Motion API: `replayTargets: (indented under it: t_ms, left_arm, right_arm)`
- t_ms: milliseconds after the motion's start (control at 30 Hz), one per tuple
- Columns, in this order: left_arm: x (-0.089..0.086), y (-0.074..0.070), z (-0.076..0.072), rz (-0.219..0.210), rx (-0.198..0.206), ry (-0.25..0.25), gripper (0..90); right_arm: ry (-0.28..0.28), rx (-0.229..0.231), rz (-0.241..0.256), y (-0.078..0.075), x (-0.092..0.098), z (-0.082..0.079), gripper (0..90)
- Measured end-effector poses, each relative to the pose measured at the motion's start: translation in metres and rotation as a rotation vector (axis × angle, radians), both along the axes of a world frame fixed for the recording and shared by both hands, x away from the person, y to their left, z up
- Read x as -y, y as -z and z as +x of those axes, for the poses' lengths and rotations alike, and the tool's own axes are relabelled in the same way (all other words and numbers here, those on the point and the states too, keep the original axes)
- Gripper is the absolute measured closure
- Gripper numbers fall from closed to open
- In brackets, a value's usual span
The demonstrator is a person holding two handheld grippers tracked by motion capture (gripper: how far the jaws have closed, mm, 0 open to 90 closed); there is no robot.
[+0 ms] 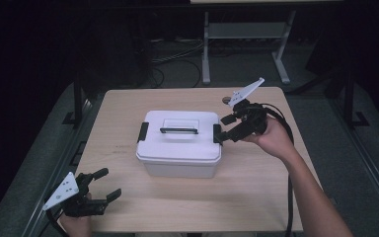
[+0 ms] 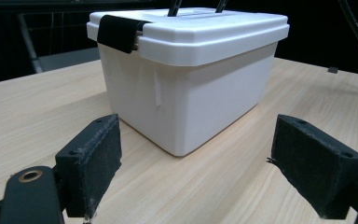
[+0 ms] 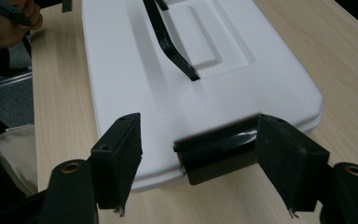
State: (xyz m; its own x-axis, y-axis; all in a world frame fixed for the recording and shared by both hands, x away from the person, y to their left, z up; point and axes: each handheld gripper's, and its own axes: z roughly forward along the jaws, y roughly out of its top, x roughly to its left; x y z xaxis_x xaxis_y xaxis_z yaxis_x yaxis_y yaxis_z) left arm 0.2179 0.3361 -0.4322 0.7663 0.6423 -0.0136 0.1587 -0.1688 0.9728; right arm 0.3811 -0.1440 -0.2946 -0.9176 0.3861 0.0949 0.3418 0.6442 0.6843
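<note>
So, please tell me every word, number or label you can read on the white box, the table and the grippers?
None can be read. The white box, its lid, black latches and handle are plain. The table has faint small marks left of the box, too small to read. The left gripper and right gripper carry no text.

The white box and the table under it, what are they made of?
The white box looks like smooth moulded plastic: even colour, rounded edges, a faint sheen, with black clips and a black handle that also look plastic. The table looks like pale wood or wood-pattern laminate: fine grain lines, matte. I can't tell which.
</note>
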Motion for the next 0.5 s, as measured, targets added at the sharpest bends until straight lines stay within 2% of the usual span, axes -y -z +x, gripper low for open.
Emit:
replayTargets:
  t_ms: [500]
  left_arm:
    - [-0.0002, 0.0006, 0.0006, 0.003, -0.002, 0.001, 15.7]
  right_arm:
    - [0.021, 0.004, 0.006, -0.0013, 0.0101, -0.0061, 28.4]
